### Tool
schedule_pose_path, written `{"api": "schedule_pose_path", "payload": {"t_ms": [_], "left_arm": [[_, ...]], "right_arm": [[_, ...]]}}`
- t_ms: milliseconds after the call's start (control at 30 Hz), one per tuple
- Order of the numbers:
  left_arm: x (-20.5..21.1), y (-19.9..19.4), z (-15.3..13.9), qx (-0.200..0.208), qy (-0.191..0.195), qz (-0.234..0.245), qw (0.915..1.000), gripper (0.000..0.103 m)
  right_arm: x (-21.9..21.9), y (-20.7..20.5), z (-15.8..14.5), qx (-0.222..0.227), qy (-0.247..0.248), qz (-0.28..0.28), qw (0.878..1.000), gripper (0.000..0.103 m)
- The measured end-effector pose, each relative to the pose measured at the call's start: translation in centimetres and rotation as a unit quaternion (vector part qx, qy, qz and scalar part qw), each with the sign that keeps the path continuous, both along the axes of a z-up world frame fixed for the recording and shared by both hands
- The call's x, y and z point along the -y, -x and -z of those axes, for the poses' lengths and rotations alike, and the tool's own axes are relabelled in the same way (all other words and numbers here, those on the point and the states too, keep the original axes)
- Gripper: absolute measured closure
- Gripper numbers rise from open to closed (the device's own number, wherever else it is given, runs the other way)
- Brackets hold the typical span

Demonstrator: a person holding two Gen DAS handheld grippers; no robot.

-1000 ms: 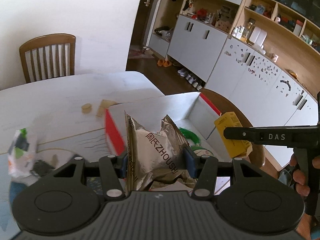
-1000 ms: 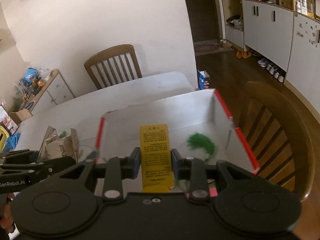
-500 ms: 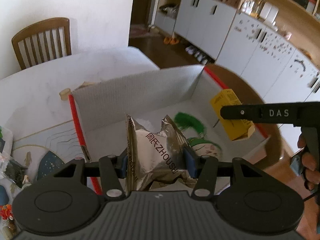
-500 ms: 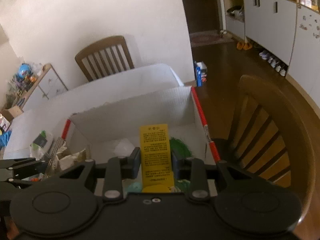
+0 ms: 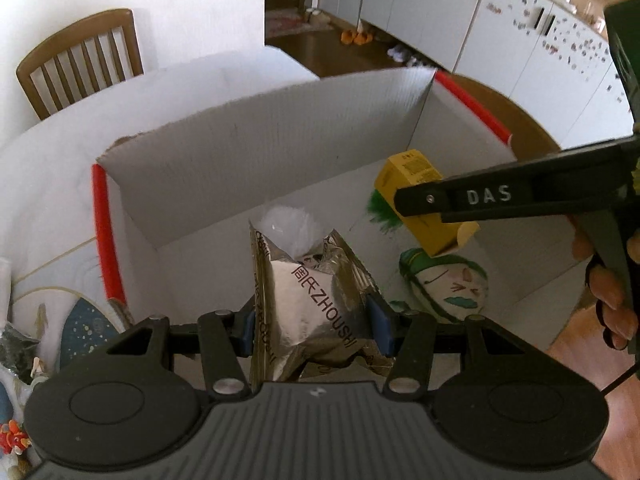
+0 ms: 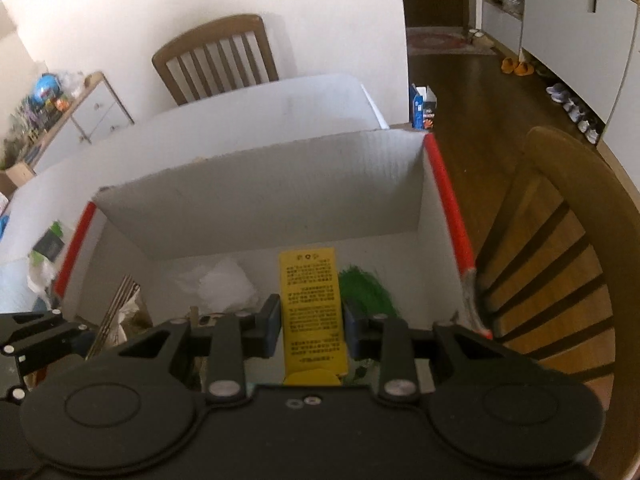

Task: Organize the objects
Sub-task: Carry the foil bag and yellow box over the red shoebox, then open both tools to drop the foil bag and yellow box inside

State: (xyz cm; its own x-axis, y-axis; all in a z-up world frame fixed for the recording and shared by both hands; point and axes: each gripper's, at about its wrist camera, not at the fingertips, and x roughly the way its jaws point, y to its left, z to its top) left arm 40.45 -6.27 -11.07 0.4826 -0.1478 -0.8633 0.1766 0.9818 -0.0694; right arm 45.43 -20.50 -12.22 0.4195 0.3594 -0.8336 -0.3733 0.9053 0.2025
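Note:
My left gripper is shut on a crinkled silver foil snack bag and holds it over the open white cardboard box with red edges. My right gripper is shut on a yellow printed carton and holds it above the same box. In the left wrist view the right gripper and its carton hang over the box's right part. Inside lie a white fluffy wad, a green tuft and a round green-and-white face toy.
The box stands on a white table. A wooden chair is at its far side and another right of the box. A plastic bag and small clutter lie left of the box.
Both grippers have moved forward and lower over the box with their loads still held. The box interior now fills both views and its contents show more fully.

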Motion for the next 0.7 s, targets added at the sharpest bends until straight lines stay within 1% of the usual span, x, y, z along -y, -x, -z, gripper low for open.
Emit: {"api": "schedule_pose_path", "payload": {"t_ms": [167, 367, 500, 600, 700], "left_arm": [[0.6, -0.5, 0.5, -0.008, -0.019, 0.008, 0.9998, 0.050], [1.3, -0.9, 0.9, -0.015, -0.028, 0.011, 0.9994, 0.050], [1.6, -1.0, 1.0, -0.020, -0.034, 0.008, 0.9992, 0.050], [1.5, -1.2, 1.1, -0.030, -0.031, 0.009, 0.9990, 0.050], [1.3, -1.0, 0.8, -0.029, -0.028, 0.007, 0.9992, 0.046]], "right_arm": [[-0.8, -0.4, 0.9, -0.014, 0.013, -0.017, 1.000, 0.074], [-0.9, -0.5, 1.6, -0.027, 0.018, -0.021, 0.999, 0.074], [-0.9, -0.5, 1.5, -0.035, 0.018, -0.029, 0.999, 0.071], [-0.9, -0.5, 1.3, -0.037, 0.017, -0.029, 0.999, 0.070], [-0.6, -0.4, 1.0, -0.037, 0.012, -0.034, 0.999, 0.067]]}}
